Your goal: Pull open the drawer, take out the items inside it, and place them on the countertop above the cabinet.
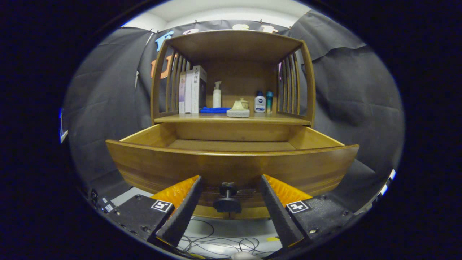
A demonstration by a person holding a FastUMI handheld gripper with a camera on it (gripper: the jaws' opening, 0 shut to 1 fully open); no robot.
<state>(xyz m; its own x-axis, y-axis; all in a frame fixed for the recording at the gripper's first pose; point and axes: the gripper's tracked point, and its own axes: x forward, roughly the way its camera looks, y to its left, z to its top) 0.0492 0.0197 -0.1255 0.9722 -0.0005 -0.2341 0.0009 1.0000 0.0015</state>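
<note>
Gripper view, drawer (pixel 231 164) pulled open at frame centre (inside looks bare), tool (pixel 229 186) spread wide, fingers (pixel 184 207) flanking black knob (pixel 227 198) untouched, bottles on surface (pixel 231 118) above.

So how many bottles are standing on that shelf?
3: a white spray bottle beside the books, and a white bottle with a teal bottle at the opposite end. The open fingers flank the drawer knob.
</note>
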